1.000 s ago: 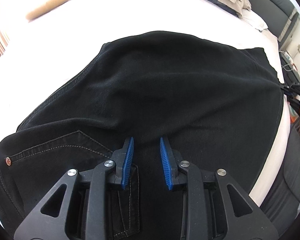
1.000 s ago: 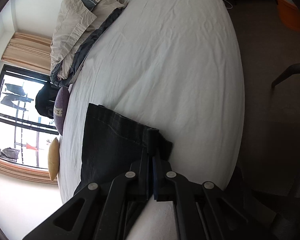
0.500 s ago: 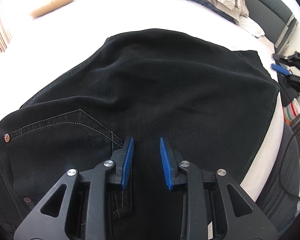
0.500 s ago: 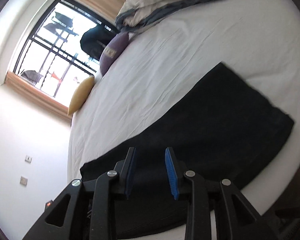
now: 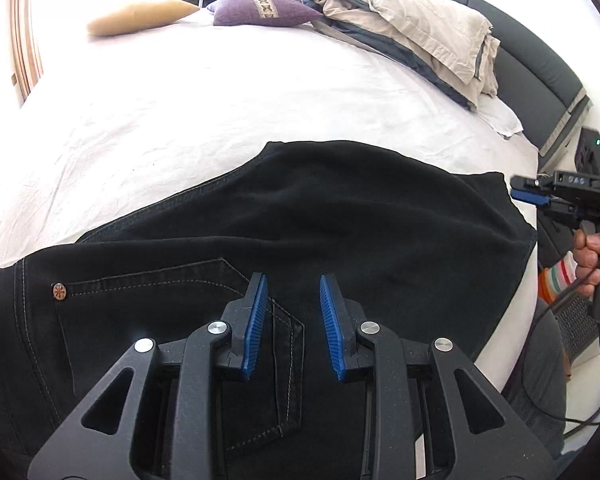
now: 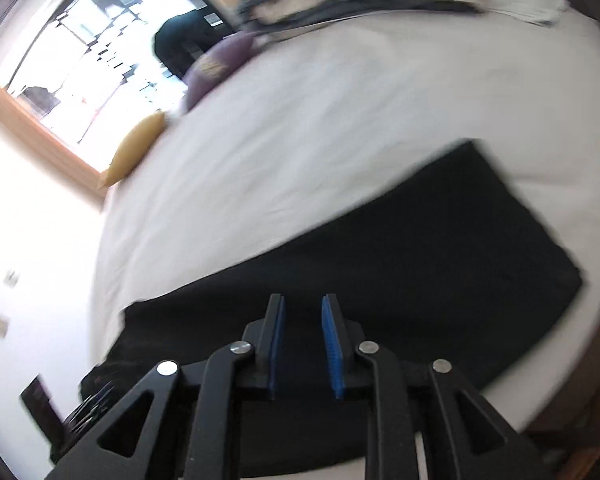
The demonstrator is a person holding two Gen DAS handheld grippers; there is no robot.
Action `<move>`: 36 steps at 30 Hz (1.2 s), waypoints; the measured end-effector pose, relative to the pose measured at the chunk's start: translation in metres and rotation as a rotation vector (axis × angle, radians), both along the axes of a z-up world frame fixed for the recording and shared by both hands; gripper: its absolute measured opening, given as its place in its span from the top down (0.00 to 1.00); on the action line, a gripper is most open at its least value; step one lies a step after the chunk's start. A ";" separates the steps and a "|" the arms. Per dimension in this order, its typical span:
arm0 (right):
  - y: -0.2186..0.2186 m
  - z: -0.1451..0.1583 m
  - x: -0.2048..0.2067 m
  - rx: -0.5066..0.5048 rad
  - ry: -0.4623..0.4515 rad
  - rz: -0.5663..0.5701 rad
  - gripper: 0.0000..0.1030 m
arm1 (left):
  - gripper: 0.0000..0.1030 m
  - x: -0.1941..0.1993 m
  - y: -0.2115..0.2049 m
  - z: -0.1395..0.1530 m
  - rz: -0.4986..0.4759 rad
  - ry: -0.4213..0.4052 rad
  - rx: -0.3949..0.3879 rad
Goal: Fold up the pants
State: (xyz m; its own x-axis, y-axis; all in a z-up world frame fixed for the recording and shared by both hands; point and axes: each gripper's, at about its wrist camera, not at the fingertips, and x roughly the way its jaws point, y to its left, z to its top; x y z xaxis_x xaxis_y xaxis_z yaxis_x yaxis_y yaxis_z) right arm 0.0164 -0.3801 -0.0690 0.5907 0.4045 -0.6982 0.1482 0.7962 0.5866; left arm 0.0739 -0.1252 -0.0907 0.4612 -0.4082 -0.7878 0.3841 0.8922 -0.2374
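Observation:
Black jeans [image 5: 320,224] lie folded flat on the white bed, near its front edge, with a back pocket and a copper rivet [image 5: 59,291] at the left. My left gripper [image 5: 292,284] is open and empty above the pocket area. My right gripper [image 6: 302,304] is open and empty above the jeans [image 6: 400,264], in a blurred view. It also shows in the left wrist view [image 5: 532,194], off the jeans' right end, held by a hand.
The white bed sheet [image 5: 220,100] stretches behind the jeans. A yellow cushion [image 5: 140,16], a purple cushion [image 5: 264,10] and a crumpled beige duvet [image 5: 412,32] lie at the far side. A dark headboard [image 5: 540,76] stands at the right. Cables hang off the bed's right edge.
My right gripper has let go of the jeans' end, opened and swung back over the jeans. My left gripper has pulled back and up, still open.

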 end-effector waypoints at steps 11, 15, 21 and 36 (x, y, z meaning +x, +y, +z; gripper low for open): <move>0.096 -0.097 0.133 0.172 0.172 0.138 1.00 | 0.75 0.004 -0.003 -0.046 -0.004 0.054 0.023; 0.035 -0.078 0.088 0.128 0.141 -0.047 0.94 | 0.75 0.009 -0.007 -0.024 -0.024 0.065 0.017; 0.009 -0.076 0.020 0.151 0.099 0.064 0.50 | 0.75 0.059 -0.062 -0.004 -0.246 0.069 -0.076; -0.088 -0.063 -0.048 0.117 0.075 -0.227 0.93 | 0.99 0.150 -0.052 -0.004 -0.172 0.100 -0.041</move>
State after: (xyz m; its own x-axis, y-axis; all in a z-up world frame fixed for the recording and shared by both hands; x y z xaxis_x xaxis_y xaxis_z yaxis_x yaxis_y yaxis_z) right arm -0.0317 -0.4685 -0.1320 0.6243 0.3478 -0.6995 0.3617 0.6650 0.6534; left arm 0.2236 -0.1770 -0.0947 0.3021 -0.5066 -0.8075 0.5024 0.8045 -0.3168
